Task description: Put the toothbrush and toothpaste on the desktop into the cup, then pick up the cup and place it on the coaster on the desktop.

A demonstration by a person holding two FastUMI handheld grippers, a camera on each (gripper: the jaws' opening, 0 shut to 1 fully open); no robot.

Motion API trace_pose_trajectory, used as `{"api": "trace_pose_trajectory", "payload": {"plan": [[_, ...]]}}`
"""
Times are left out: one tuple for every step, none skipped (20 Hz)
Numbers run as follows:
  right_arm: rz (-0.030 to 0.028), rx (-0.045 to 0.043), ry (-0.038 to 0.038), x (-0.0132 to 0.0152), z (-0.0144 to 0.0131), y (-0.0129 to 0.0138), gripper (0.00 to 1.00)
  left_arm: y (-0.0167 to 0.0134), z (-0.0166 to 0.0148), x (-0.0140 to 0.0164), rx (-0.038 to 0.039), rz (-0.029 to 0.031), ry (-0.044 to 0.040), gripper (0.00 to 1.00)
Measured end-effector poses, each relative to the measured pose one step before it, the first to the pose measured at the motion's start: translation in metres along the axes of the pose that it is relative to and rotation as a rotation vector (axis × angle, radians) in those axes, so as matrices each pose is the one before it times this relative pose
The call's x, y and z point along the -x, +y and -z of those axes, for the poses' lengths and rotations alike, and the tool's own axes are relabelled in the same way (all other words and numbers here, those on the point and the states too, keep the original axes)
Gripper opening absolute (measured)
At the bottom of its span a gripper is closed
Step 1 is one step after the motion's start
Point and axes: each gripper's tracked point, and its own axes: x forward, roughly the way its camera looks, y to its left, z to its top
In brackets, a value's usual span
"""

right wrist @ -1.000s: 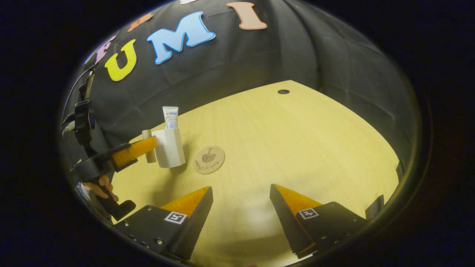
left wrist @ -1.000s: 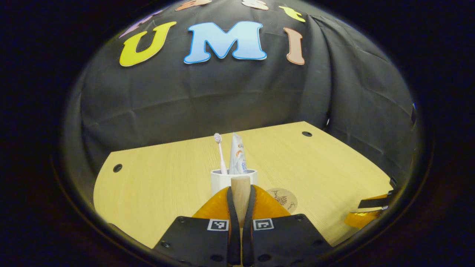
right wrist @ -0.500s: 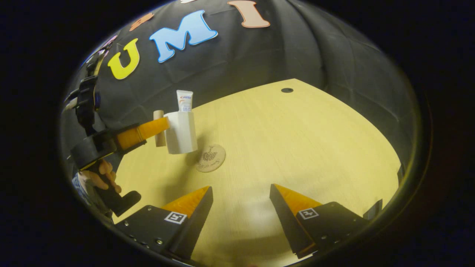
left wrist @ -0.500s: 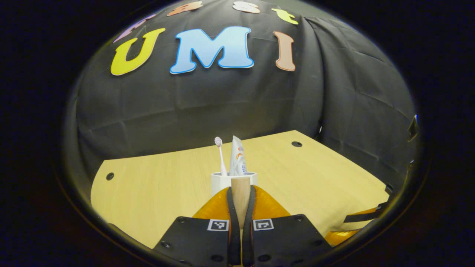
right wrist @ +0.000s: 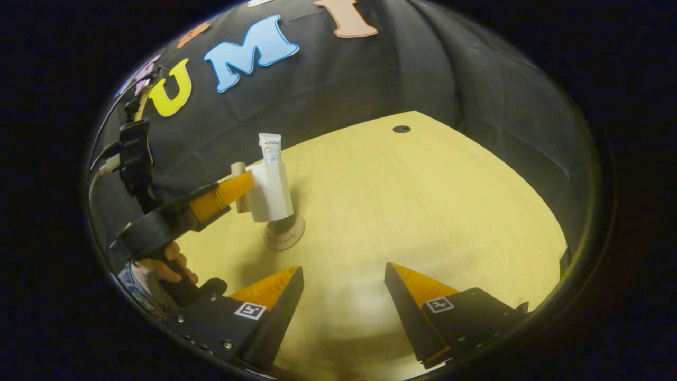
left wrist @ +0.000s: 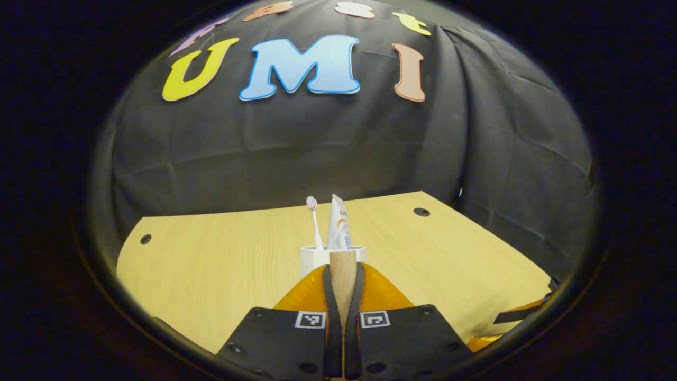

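The white cup [right wrist: 272, 191] is hanging upright in the air, its base sitting just above the coaster [right wrist: 284, 235], and whether the two are touching is hard to tell. Its wooden handle [left wrist: 342, 278] is pointing back, and it is being pinched between two gripper fingers. A white toothbrush [left wrist: 314, 221] is standing in the cup with its bristle head up, and a white toothpaste tube [left wrist: 338, 229] is standing beside it, flat crimped end uppermost. The round, pale wooden coaster is lying flat on the desktop [right wrist: 423, 201], showing a dark printed motif.
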Motion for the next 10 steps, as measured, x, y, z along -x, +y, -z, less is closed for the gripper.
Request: {"api": "trace_pose_trajectory", "payload": {"plan": [[-0.00156,0.0015,0.00574,-0.00324,0.00057,-0.00231,0.93,-0.00221,0.00537,0.00512,-0.00773,-0.01035,-0.00489,0.09],[-0.00622,-0.001,0.00558,-0.00142,-0.00009,-0.00002,0.93,-0.00315,0.00501,0.00333,-0.01129,-0.00954,0.00173,0.09],[-0.00771,-0.00159,0.00385,-0.00023,0.00164,0.00169,0.93,-0.00437,0.00585,0.00189,-0.01351,-0.00625,0.00472,0.09],[-0.00933,-0.00087,0.00338,0.00043,0.00058,0.00268,0.94,-0.00307,0.00571,0.00286,-0.01235,-0.00597,0.00861,0.09],[-0.00712,0.00119,0.00209,-0.00029,-0.00017,0.00232,0.93,-0.00111,0.00439,0.0019,-0.0084,-0.00849,0.00538,0.09],[-0.00535,0.00204,0.00226,-0.00023,-0.00053,0.00233,0.93,-0.00114,0.00388,0.00159,0.00084,-0.00642,0.00302,0.1],[-0.00732,0.0038,0.00288,-0.00019,0.00034,0.0025,0.93,0.00167,0.0023,0.002,0.00631,-0.00813,0.00215,0.1],[-0.00522,0.00684,0.00261,0.00012,0.0008,0.00194,0.93,0.00087,0.00163,0.00113,0.00784,-0.00506,0.00216,0.1],[-0.00047,0.00542,0.00161,-0.00031,0.00027,-0.00034,0.93,0.00028,0.00111,-0.00002,0.01305,0.00044,0.00095,0.11],[-0.00247,0.00339,0.00395,-0.0006,0.00053,0.00041,0.93,0.0006,0.00261,0.00203,0.01348,-0.00277,0.00895,0.17]]}}
